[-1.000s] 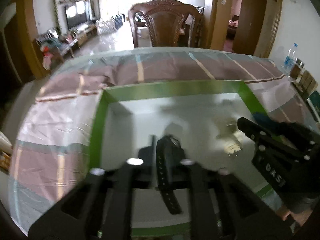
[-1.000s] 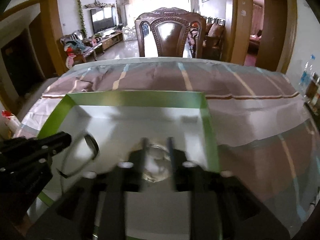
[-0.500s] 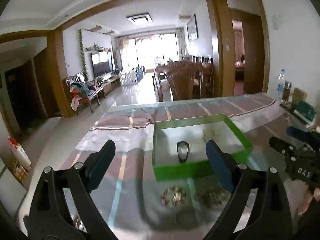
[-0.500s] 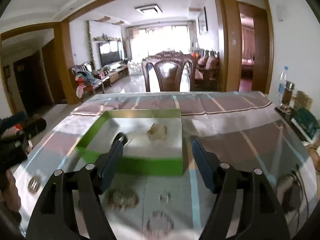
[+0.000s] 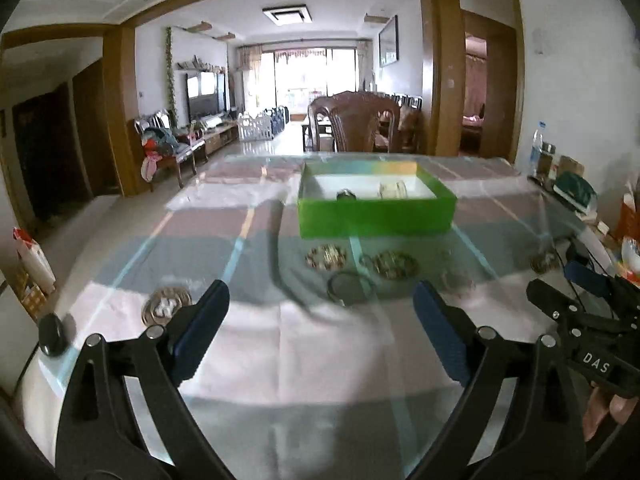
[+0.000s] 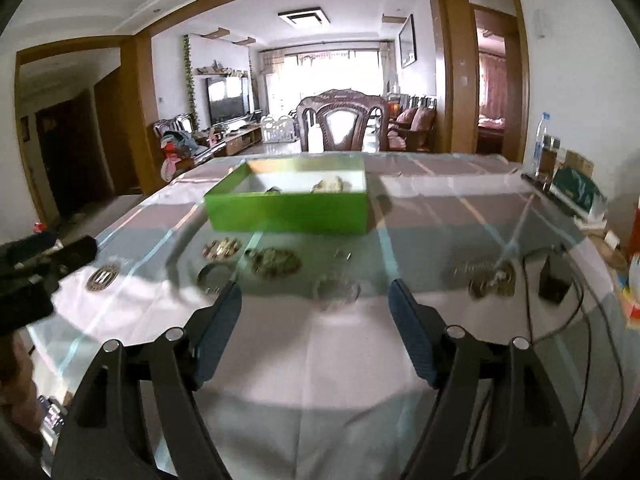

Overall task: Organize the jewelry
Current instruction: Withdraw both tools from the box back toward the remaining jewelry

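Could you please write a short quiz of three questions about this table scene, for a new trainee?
1. True or false: the left gripper is holding a piece of jewelry.
2. Where does the green box sit relative to the loose bracelets?
A. nearer to the grippers
B. farther away, toward the wooden chair
C. off the table
3. Fill in: the black watch lies inside the ____.

Key:
1. False. Both the left gripper and the right gripper are open and empty.
2. B
3. green box
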The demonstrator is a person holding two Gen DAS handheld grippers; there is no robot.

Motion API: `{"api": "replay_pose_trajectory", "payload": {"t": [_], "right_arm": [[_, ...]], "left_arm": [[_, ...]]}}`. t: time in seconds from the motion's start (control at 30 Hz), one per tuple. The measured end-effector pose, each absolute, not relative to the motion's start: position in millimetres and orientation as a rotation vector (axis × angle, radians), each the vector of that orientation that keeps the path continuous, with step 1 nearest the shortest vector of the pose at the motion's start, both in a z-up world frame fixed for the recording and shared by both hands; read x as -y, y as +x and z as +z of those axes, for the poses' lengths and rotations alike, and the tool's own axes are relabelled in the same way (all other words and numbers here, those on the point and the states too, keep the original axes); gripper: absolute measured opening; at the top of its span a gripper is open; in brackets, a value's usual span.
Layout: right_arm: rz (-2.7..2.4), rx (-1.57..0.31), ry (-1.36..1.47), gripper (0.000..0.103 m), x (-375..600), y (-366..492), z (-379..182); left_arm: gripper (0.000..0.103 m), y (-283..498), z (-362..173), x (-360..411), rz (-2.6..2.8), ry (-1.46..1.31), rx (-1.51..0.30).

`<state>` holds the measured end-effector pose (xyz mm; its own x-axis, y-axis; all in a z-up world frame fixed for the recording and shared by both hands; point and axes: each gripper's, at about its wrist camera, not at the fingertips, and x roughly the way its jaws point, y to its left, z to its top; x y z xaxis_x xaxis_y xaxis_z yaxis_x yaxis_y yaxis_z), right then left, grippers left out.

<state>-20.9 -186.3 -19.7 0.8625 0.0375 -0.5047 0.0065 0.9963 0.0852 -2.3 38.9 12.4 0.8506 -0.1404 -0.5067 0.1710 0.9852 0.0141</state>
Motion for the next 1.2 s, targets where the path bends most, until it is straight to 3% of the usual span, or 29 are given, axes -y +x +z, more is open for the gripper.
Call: {"api": "replay_pose_trajectory", "payload": {"t": [0.6,1.2], "right_arm": [[-0.011,-0.556,0.1,0.075,201.3,-22.7,-31.4],[-0.014,-0.58,0.065,0.075,202.4,20.2,-29.7]], "left_arm": [[0.092,-6.6,3.3,-28.9,-0.179,0.094,-0.556],[0.092,40.8,-1.0,-12.2,-0.194,0.14,-0.593]]}}
